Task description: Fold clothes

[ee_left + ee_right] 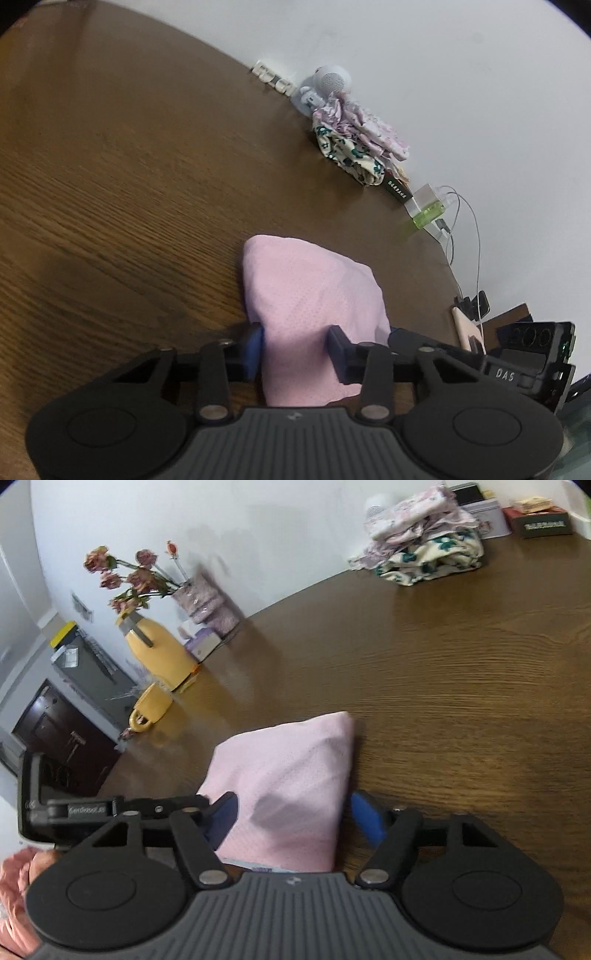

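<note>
Pink mesh garment point(314, 295), folded into a thick bundle, lies on the brown wooden table point(129, 184) with both tools at it. On the left, the left gripper point(295, 349) has the bundle between its blue pads point(255, 347), which press against the cloth on either side. Further right, the right gripper point(291, 819) straddles the same bundle; its left pad touches the fabric, while the other blue pad point(367, 821) stands just clear of the fold, so the jaws are spread. Against the far wall sits a pile of floral clothes point(424, 550), well apart from the bundle. A yellow jug point(159, 650) stands nearer the table's edge.
</note>
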The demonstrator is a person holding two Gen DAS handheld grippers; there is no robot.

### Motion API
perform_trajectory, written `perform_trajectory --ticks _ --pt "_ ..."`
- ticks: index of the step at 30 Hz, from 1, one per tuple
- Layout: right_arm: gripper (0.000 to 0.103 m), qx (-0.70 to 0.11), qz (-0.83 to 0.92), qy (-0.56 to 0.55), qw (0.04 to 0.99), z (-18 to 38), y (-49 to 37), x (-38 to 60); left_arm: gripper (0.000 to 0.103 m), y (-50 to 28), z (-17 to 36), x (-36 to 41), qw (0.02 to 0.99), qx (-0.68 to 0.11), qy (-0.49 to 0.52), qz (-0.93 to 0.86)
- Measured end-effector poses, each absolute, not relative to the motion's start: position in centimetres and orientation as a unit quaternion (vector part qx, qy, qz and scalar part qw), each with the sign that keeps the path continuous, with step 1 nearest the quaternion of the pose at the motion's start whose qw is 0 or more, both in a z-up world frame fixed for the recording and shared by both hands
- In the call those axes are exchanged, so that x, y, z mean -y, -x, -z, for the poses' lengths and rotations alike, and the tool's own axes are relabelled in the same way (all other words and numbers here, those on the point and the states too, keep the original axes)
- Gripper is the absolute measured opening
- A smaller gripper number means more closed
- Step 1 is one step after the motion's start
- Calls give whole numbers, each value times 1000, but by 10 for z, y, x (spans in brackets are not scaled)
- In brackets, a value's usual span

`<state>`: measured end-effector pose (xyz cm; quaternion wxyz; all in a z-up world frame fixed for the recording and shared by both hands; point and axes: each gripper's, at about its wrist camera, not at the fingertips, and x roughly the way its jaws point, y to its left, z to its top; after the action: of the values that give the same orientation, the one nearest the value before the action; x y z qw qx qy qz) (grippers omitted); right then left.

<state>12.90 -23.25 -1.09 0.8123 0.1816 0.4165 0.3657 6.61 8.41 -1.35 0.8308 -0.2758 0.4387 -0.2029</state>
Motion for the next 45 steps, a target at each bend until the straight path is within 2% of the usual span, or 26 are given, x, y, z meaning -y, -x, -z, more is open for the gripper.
perform_trajectory --ticks 9,22,25,27,28,30,31,37,45 --pt "52 -429 -374 -235 788 21 -148 247 34 -78 20 -76 817 -440 294 230" --pt "52 -425 -371 -248 787 23 -149 253 35 -86 27 -68 807 -430 317 251" --pt "52 -426 -371 -252 786 23 -149 254 27 -85 25 -63 818 -428 298 244" --pt "46 -427 -367 -250 788 24 -149 254 21 -85 28 -63 817 -425 300 249" --pt "36 -428 -363 -247 790 24 -149 254 20 -85 30 -63 816 -424 304 250" --pt "22 -434 -355 -255 788 28 -150 256 17 -84 31 -63 817 -420 305 250" --pt "19 -436 -354 -263 785 31 -151 257 16 -83 32 -63 818 -417 305 252" --pt "12 -432 -344 -262 791 23 -146 255 13 -85 29 -65 814 -403 320 270" --pt "11 -403 -344 -279 801 5 -147 259 13 -92 13 -63 815 -381 327 289"
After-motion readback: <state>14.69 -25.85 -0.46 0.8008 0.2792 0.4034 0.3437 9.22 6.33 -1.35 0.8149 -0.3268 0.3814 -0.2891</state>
